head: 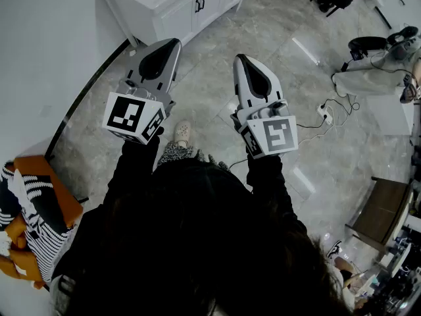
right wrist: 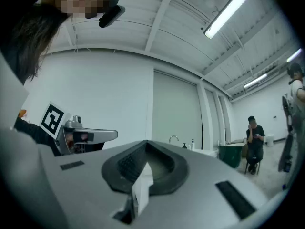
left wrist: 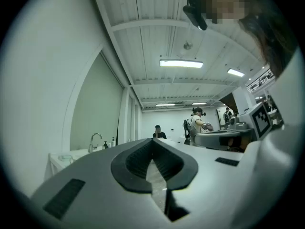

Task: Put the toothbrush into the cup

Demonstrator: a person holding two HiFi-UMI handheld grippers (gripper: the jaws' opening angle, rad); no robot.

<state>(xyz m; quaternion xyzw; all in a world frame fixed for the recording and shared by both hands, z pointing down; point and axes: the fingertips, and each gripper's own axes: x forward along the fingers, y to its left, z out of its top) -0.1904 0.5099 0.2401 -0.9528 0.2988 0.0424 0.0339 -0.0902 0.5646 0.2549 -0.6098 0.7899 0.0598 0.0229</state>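
Left gripper and right gripper, which we held side by side above the floor, had jaws pressed together, empty.

Cabinet sits far left, power strip lies on the floor off right, left gripper and right gripper side by side between.

Test lab: white vanity, floor cables

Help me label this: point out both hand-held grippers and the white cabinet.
left hand-held gripper point(head: 173, 45), head view, tip of its shut jaws.
right hand-held gripper point(head: 239, 60), head view, tip of its shut jaws.
white cabinet point(head: 176, 20), head view, door front.
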